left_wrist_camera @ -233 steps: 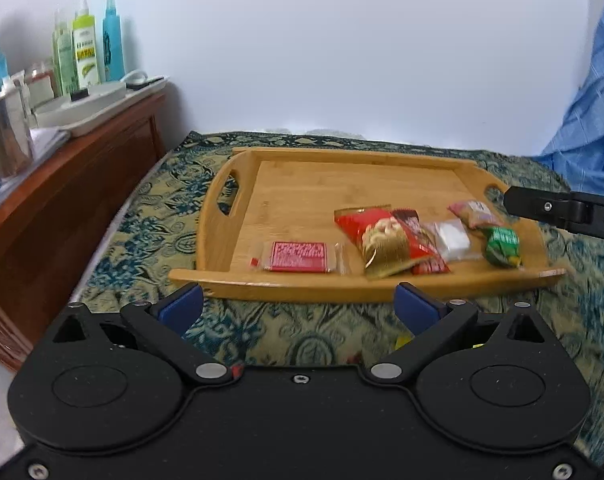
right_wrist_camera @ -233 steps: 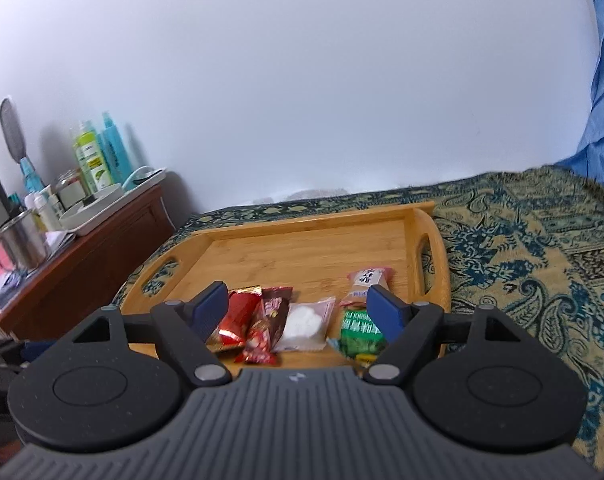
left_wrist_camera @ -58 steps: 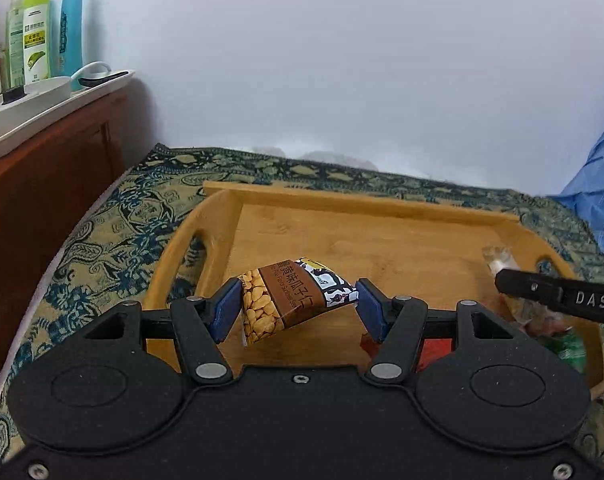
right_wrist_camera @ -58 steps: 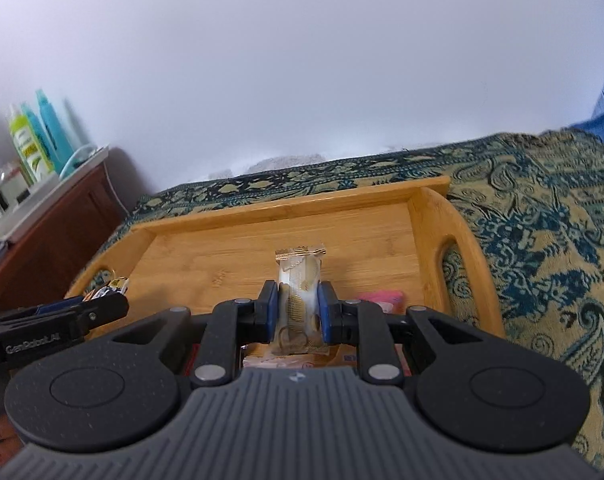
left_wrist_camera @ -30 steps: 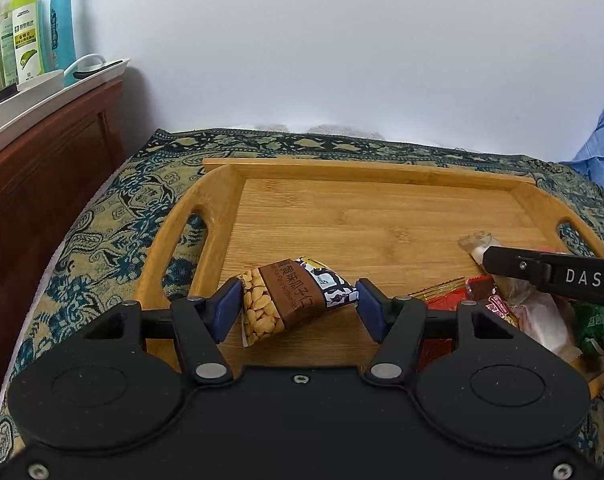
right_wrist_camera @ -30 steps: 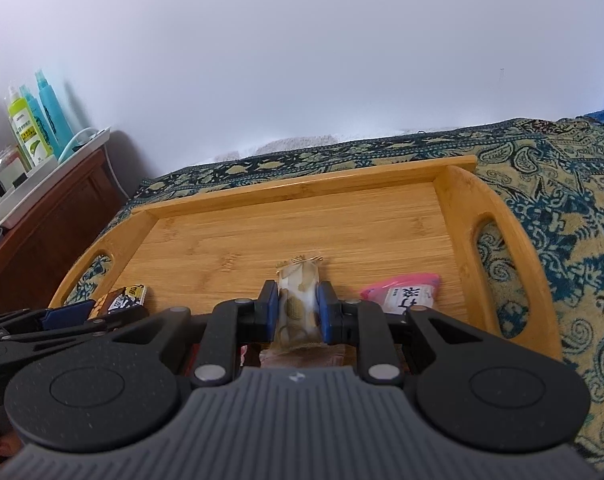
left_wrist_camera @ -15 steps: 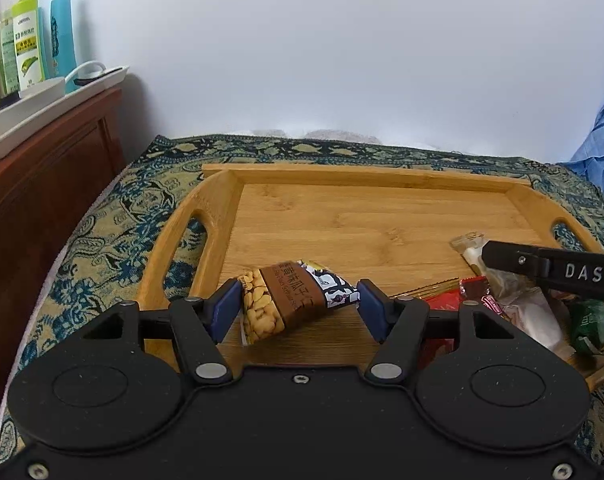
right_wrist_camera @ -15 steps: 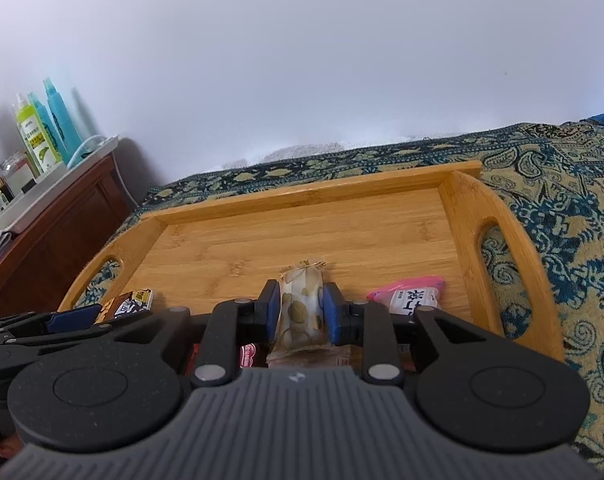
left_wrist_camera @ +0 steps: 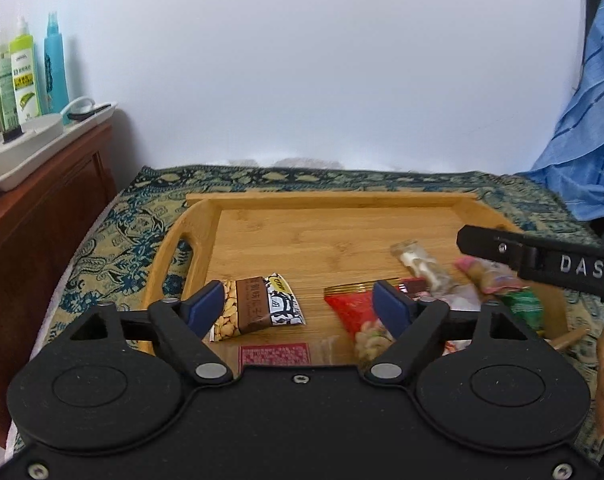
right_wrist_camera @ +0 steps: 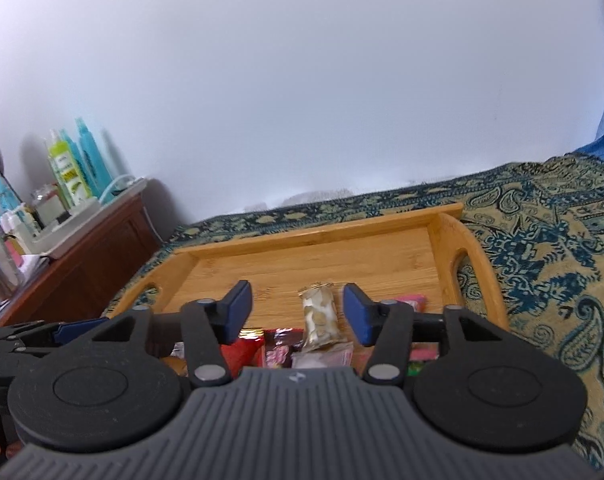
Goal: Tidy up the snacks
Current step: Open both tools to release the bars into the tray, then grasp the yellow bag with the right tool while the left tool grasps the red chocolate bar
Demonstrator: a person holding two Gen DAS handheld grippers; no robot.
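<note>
Nearest in the left wrist view, a pink-red flat packet [left_wrist_camera: 276, 354] is partly hidden behind the tool body. Just beyond it, the left gripper [left_wrist_camera: 300, 306] is seen with its jaws spread apart; the peanut packet [left_wrist_camera: 256, 312] lies on the wooden tray [left_wrist_camera: 341, 236] between them, close to the left pad, not clamped. A red snack bag [left_wrist_camera: 355, 312] lies partly behind the right pad. The right gripper [right_wrist_camera: 298, 308] is likewise spread wide, and the pale clear-wrapped snack [right_wrist_camera: 319, 318] lies between its pads, gripped by neither. A pink packet [right_wrist_camera: 413, 301] is partly masked by its right finger, and a green packet [left_wrist_camera: 523, 312] lies near the tray's right end. The tray rests on a patterned cloth [right_wrist_camera: 549, 264]. Farther left, bottles [left_wrist_camera: 26, 76] stand on a wooden cabinet [left_wrist_camera: 42, 208].
</note>
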